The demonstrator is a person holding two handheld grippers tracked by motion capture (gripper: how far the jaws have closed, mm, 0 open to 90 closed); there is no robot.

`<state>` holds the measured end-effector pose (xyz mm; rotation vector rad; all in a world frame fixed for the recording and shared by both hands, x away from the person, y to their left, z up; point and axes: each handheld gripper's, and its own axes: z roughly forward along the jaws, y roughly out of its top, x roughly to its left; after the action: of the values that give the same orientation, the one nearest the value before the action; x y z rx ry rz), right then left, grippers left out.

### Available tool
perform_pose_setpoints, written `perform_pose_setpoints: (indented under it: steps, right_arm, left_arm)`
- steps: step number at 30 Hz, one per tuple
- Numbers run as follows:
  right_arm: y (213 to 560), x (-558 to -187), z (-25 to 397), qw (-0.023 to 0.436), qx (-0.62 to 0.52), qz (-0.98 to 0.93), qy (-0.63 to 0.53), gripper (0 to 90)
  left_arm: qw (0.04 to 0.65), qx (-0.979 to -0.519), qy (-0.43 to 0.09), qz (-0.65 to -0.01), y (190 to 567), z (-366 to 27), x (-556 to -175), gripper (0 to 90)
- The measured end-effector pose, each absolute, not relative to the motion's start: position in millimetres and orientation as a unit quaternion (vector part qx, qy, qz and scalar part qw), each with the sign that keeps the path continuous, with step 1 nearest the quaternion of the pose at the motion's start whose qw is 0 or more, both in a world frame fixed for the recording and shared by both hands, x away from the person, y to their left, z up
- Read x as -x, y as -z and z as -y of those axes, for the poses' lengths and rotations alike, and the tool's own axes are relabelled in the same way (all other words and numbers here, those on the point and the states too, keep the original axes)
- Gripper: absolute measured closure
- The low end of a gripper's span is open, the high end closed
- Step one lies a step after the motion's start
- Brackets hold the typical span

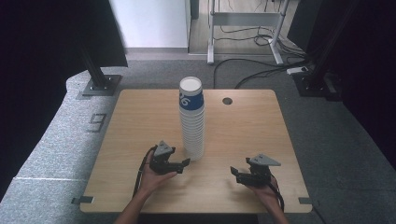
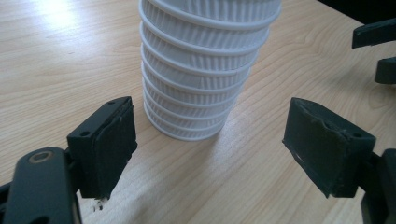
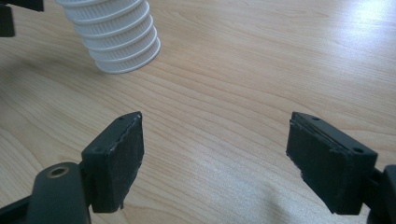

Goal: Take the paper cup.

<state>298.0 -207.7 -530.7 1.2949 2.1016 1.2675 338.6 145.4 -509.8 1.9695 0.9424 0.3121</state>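
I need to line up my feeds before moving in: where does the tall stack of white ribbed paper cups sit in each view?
High view: the tall stack of white ribbed paper cups stands centre, on the wooden table.
Left gripper view: stack top centre, just ahead of the open left gripper.
Right gripper view: stack top left, well off.
Shared landmark: the stack's bottom rim on the wood grain.

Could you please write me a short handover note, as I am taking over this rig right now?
Left gripper: open, empty, low over the table, its jaws facing the base of the cup stack without touching it.
Right gripper: open, empty, over bare wood to the right of the stack.
Stack: upside-down white ribbed cups, blue-printed one on top, standing upright mid-table.
Done: nothing visibly; no cup stands apart from the stack.
Left: probably grip the stack and start on the cups.
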Motion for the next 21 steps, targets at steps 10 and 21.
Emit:
perform_pose_setpoints:
  steps: [10,21]
  right_arm:
    - [532,-298,206,0.181,-0.453,-0.75,-0.446,18.5]
    - [534,-298,204,0.18,-0.455,-0.751,-0.444,18.5]
  left_arm:
    - [0.445,-0.804,-0.122,-0.375,518,-130,-353,14.9]
    - [0.438,-0.807,-0.122,-0.376,523,-118,-364,14.0]
